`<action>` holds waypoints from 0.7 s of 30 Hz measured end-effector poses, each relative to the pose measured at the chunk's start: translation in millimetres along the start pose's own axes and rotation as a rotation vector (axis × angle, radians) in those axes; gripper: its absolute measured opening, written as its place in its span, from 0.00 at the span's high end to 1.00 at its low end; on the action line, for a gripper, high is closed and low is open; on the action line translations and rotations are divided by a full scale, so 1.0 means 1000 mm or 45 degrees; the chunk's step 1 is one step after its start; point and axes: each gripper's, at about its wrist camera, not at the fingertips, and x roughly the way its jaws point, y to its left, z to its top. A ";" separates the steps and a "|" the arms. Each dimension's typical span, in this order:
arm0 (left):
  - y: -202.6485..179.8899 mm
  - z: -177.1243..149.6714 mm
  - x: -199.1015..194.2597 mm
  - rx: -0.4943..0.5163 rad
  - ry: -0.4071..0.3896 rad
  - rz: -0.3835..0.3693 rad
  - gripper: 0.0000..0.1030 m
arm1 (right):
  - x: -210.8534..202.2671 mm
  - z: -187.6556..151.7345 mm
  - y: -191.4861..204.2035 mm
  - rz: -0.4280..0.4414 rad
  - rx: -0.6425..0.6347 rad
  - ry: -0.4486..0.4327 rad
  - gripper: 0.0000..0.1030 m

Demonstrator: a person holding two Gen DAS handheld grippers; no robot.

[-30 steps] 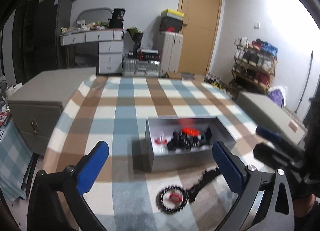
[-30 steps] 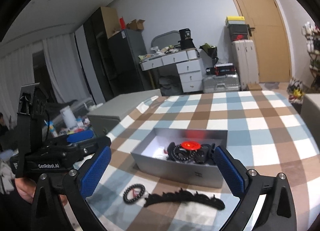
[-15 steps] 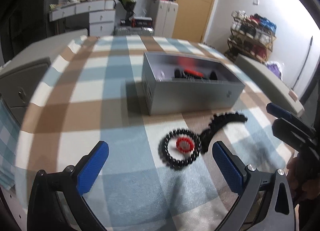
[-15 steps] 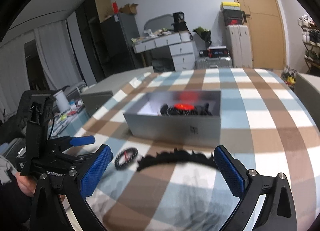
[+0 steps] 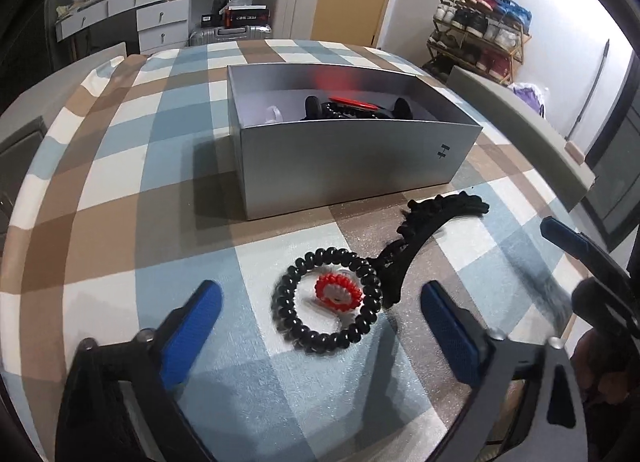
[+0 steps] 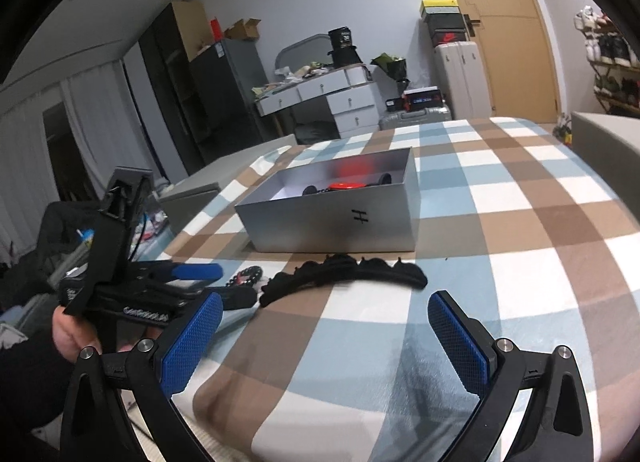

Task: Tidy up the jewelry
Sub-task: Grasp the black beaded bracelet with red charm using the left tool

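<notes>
1. Box (image 5: 348,166), silver and lidless, is the landmark: it sits mid-table on the checked cloth (image 5: 120,190) and already holds several pieces, black coiled bands and something red, plus a small pale item at its left end. Judged partly done.
2. Headband (image 6: 344,274), black with a scalloped edge, lies on the cloth just in front of the box, not yet stowed. Its one end touches or overlaps the black spiral hair tie.
3. Black spiral hair tie (image 5: 326,300) lies flat in front of the box, nearer the camera than the headband, with a small red spiral tie (image 5: 338,290) inside its ring. Both remain out; so three items appear left to move.
4. Left gripper (image 5: 320,326): jaws closing, pads either side of the black tie but clear of it; nothing held yet.
5. Right gripper (image 6: 324,338): jaws wide apart, empty, pointed toward the headband in front of the box, well short of it.
6. Room behind the box: white drawer unit (image 6: 344,102), dark cabinet, suitcases, wooden door (image 6: 508,30). Shoe rack (image 5: 480,34) off to the box's right. Grey upholstered pieces flank the table on both sides of the box.
</notes>
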 end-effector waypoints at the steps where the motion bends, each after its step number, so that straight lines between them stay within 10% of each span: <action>1: 0.000 0.001 0.001 0.010 0.003 0.003 0.18 | 0.000 -0.001 -0.001 0.009 0.001 0.000 0.00; 9: -0.012 -0.002 -0.001 0.155 0.006 -0.024 0.53 | 0.002 -0.008 -0.016 0.053 0.082 0.003 0.00; 21: -0.014 -0.002 -0.005 0.221 -0.003 0.012 0.65 | -0.003 -0.010 -0.023 0.114 0.138 -0.012 0.00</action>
